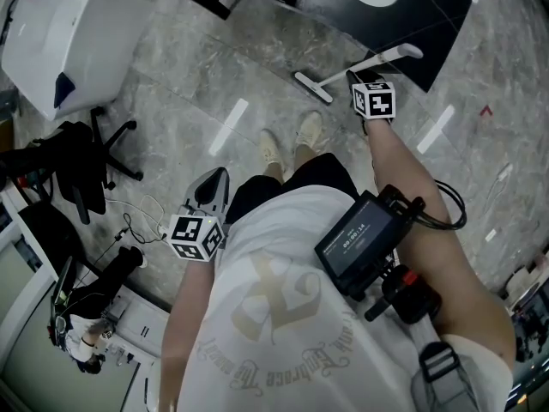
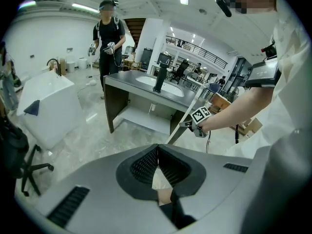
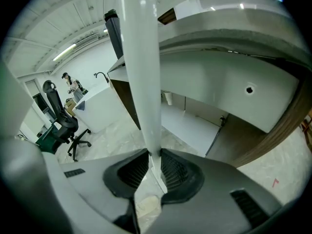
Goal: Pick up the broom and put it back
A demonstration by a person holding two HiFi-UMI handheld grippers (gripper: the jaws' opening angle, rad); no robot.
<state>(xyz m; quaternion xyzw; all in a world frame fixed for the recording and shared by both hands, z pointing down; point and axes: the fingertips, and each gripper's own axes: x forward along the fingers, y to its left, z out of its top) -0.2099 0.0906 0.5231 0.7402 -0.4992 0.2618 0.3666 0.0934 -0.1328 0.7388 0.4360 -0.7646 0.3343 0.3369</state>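
Note:
The white broom (image 1: 388, 57) slants over the floor, its flat head (image 1: 309, 87) down near my shoes and its handle running up to the right. My right gripper (image 1: 354, 78) is shut on the handle partway along. In the right gripper view the thick white handle (image 3: 141, 72) passes straight up between the ribbed pads (image 3: 171, 169) of the right gripper (image 3: 153, 162). The left gripper view shows the same thin handle (image 2: 179, 128) with the right gripper (image 2: 188, 125) on it. My left gripper (image 1: 214, 181) hangs at my left side, and in its own view the left gripper (image 2: 157, 152) is shut and empty.
A dark vanity with a white sink top (image 2: 146, 89) stands just beyond the broom. A white tub-like unit (image 1: 69, 41) and a black office chair (image 1: 86, 170) are at the left. Another person (image 2: 108, 33) stands behind the vanity. Cables and equipment (image 1: 103, 316) lie at the lower left.

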